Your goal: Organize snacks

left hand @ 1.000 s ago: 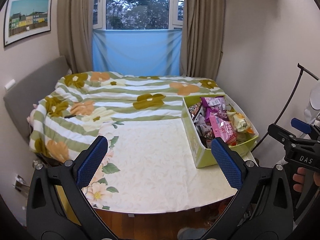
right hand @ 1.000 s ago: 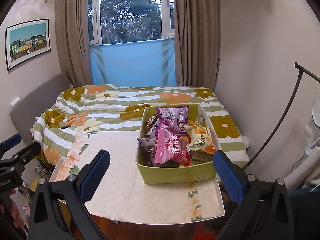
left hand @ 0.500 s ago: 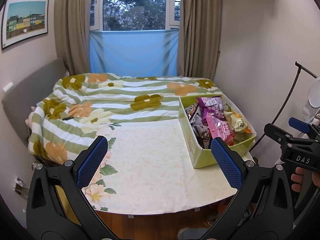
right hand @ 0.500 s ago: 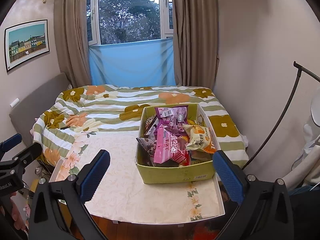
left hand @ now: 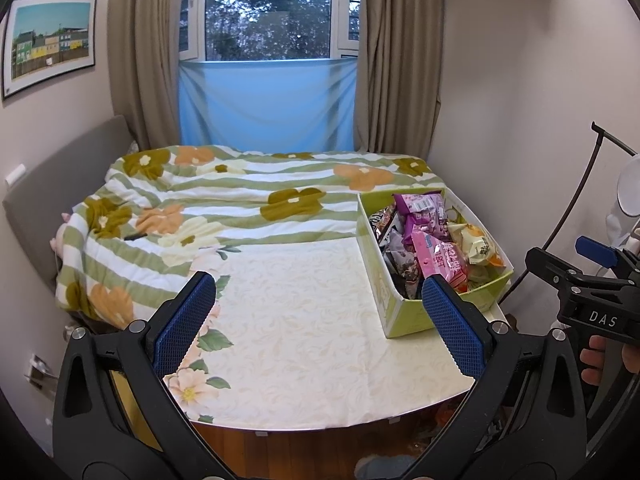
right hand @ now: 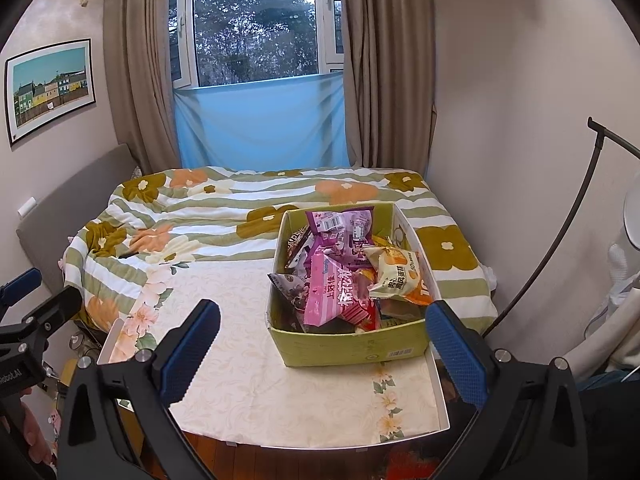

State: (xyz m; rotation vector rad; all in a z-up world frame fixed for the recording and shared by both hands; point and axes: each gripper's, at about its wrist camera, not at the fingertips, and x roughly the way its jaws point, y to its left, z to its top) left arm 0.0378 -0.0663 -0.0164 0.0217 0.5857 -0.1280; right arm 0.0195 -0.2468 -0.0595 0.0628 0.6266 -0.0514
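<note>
My left gripper (left hand: 316, 320) has its jaws spread wide with nothing between them, hovering above the near part of the worktop (left hand: 304, 344), and my right gripper (right hand: 320, 344) is just as wide open and just as empty. Taking the green box (right hand: 352, 350) as my landmark: it sits on the worktop's right side, the left gripper's right pad lines up in front of its near corner, and the right gripper's right pad overlaps its near right corner in that view. Inside the box the snacks are heaped together, a pink packet (right hand: 334, 294) toward the front, a purple packet (right hand: 344, 222) standing at the back, and a cream-and-orange packet (right hand: 396, 276) on the right. Left of the box the floral cloth on the worktop is bare. Beyond the box lies the bed (left hand: 224, 204) with its green-striped flowered quilt, and past that the window (left hand: 268, 12) with a blue sheet (left hand: 266, 106) hung below it.
</note>
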